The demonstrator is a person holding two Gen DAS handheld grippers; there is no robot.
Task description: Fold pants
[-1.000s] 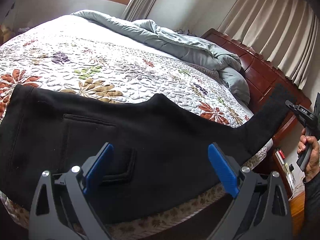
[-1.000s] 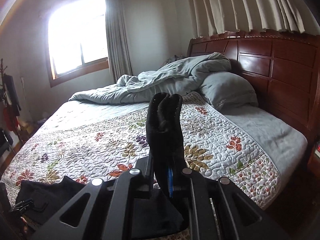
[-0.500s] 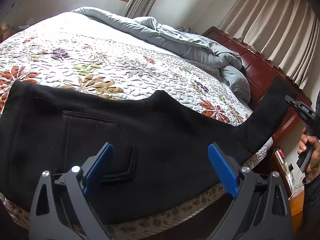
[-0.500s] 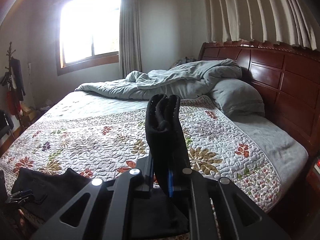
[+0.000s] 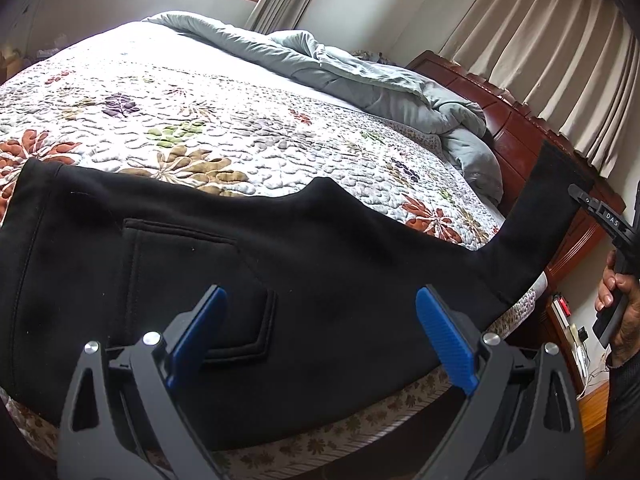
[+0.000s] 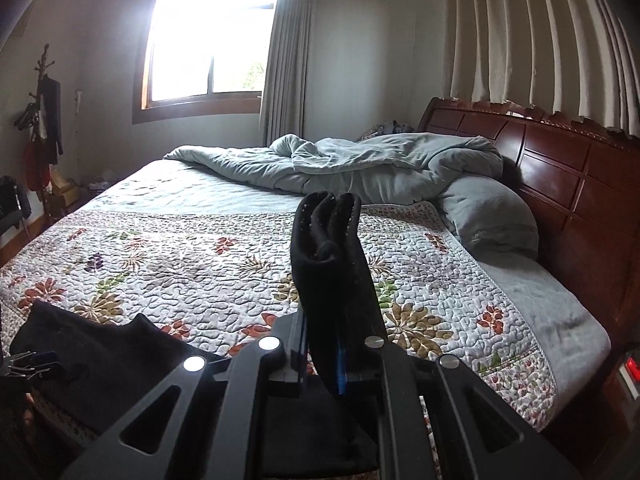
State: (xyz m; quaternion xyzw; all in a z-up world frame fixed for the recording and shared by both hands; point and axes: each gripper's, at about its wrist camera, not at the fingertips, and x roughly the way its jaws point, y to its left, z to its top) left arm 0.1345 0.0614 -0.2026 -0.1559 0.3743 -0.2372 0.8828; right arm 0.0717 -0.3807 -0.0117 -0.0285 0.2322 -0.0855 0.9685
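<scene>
Black pants (image 5: 280, 264) lie along the near edge of the flowered quilt (image 5: 200, 120), back pocket up. My left gripper (image 5: 320, 296) hovers open over the pocket area, its blue pads wide apart and nothing between them. Off the bed's right end, my right gripper (image 5: 600, 216) is shut on the leg end and holds it raised. In the right wrist view the bunched cuff (image 6: 328, 248) sticks up from between the shut fingers of the right gripper (image 6: 336, 344). The waist part (image 6: 80, 344) lies at lower left, beside the left gripper (image 6: 28, 362).
A grey duvet (image 6: 380, 160) and a pillow (image 6: 488, 216) are piled against the wooden headboard (image 6: 560, 168). A nightstand (image 5: 568, 320) with small items stands by the bed's right end. A hand (image 5: 618, 300) grips the right tool. A coat stand (image 6: 40, 120) is at far left.
The right gripper has shifted sideways with the leg end and rolled, so its view now takes in more of the window. The left gripper has stayed open over the pocket.
</scene>
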